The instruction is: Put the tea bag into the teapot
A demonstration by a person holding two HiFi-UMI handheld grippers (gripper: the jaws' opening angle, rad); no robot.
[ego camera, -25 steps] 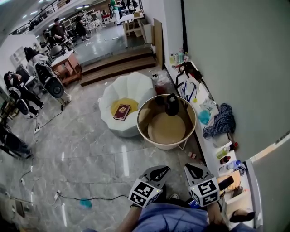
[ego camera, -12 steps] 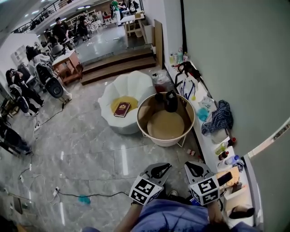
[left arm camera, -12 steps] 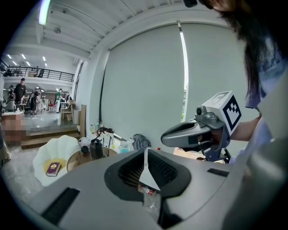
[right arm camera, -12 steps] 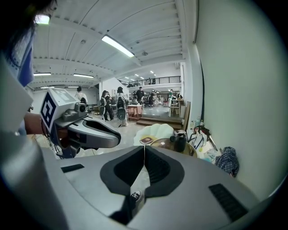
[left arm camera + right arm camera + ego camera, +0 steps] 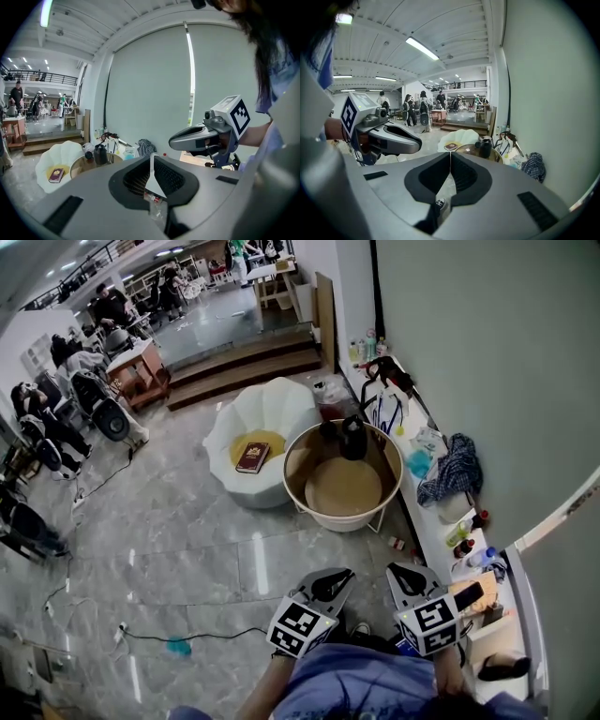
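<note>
A black teapot [image 5: 353,442] stands at the far edge of a round table [image 5: 386,507] with a tan top and a pale rim, some way ahead of me. It also shows small in the left gripper view as the teapot [image 5: 100,153] and in the right gripper view as the teapot [image 5: 486,146]. My left gripper [image 5: 325,588] and right gripper [image 5: 404,579] are held low, close to my body and far from the table. Both are shut, with nothing between their jaws. I cannot make out a tea bag in any view.
A white shell-shaped chair [image 5: 267,418] with a yellow cushion and a red book [image 5: 251,457] stands left of the table. A white ledge [image 5: 439,540] along the right wall carries bottles and a blue checked cloth [image 5: 455,471]. A cable [image 5: 187,641] lies on the floor; people stand at desks far left.
The head view has shifted a little, so the table and chair sit slightly higher in frame. Both grippers stay shut in about the same place.
</note>
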